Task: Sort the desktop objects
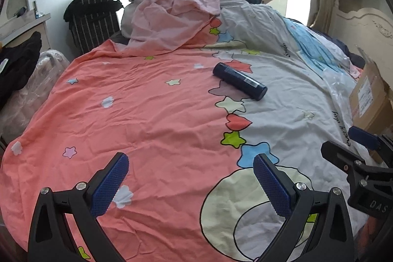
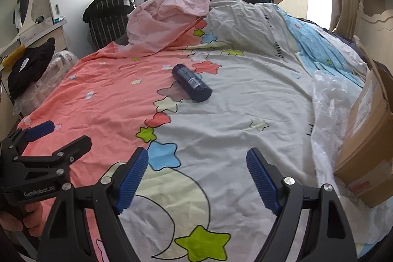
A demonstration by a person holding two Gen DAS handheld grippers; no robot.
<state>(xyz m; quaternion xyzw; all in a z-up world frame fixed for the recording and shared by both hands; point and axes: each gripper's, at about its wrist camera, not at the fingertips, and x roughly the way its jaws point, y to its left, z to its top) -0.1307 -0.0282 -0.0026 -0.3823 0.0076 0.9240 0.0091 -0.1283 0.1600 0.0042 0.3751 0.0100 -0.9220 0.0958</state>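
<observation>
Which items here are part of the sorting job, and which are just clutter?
Job:
- dark blue bottle, lying on its side on the bedspread
- cardboard box at the bed's right edge, probably the drop spot
- left gripper and right gripper, both open and empty

Lying about:
- pink sheet
- plastic bag
- striped black bag
- black clothing

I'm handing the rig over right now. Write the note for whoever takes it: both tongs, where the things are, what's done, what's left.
Left tongs: open, empty, hovering over the pink side of the bed cover.
Right tongs: open, empty, over the white side.
Dark blue bottle: lying on its side mid-bed, on the line of stars between pink and white, ahead of both tongs, untouched.
Cardboard box: at the bed's right edge, beside clear plastic wrap.
Done: nothing visibly sorted yet.
Left: pick up the bottle and put it where it belongs; the box is probably the place, but that is unconfirmed.
</observation>
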